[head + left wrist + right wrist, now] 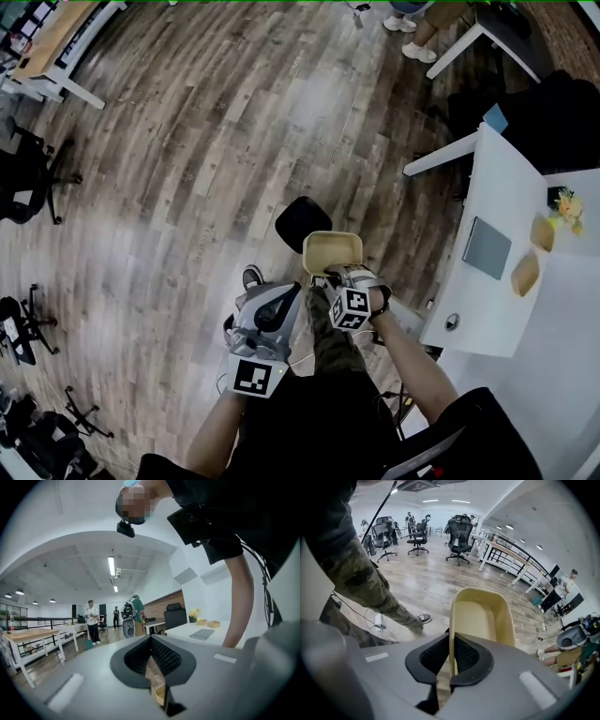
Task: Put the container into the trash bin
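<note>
A beige open container point(333, 251) hangs just above the floor, and my right gripper point(330, 277) is shut on its near rim. In the right gripper view the pads point(464, 654) pinch the thin wall of the container point(480, 616), which points steeply down over the wooden floor. A round black trash bin point(296, 221) stands on the floor directly beyond the container and is partly covered by it. My left gripper point(287, 294) is held lower left of the container, apart from it. It points level, its pads point(161, 656) together with nothing between them.
A white table point(492, 309) stands at the right with a grey notebook point(487, 247), two small beige containers point(525, 272) and flowers point(566, 206). My legs and a shoe point(252, 276) are below the bin. Office chairs point(28, 178) stand at the left, and people stand far off.
</note>
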Demonstrator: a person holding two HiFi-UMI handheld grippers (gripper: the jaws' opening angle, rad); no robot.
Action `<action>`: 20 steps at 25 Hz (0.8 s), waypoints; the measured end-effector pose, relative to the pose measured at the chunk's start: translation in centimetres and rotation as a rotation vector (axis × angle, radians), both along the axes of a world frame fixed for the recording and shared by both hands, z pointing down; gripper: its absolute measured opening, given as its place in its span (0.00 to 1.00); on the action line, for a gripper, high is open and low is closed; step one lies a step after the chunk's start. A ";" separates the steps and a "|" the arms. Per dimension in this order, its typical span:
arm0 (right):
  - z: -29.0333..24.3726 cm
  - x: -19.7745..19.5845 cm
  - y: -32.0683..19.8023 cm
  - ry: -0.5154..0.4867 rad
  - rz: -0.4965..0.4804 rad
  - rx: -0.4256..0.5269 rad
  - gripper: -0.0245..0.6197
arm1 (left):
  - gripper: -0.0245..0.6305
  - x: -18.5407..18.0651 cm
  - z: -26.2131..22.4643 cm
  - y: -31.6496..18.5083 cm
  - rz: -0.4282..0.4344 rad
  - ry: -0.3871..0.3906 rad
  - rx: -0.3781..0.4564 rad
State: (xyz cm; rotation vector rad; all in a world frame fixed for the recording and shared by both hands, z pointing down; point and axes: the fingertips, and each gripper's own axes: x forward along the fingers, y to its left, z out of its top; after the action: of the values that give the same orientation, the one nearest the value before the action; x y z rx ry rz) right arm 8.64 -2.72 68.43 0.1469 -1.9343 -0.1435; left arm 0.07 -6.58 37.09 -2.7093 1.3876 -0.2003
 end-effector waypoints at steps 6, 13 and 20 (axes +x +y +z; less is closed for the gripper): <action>4.2 -2.3 1.0 0.013 0.023 -0.058 0.08 | 0.04 -1.3 4.6 0.5 0.016 0.023 -0.099; 10.3 -3.6 1.3 0.039 -0.001 -0.101 0.08 | 0.04 -1.5 9.7 1.0 0.049 0.033 -0.168; 16.9 -3.7 1.8 0.061 0.074 -0.154 0.08 | 0.04 -1.3 14.7 1.3 0.052 0.044 -0.221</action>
State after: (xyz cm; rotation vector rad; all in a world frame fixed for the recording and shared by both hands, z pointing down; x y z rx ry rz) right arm 4.90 -0.95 85.37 0.1102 -1.8686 0.0502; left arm -1.24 -5.30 51.79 -2.9413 1.3795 -0.3085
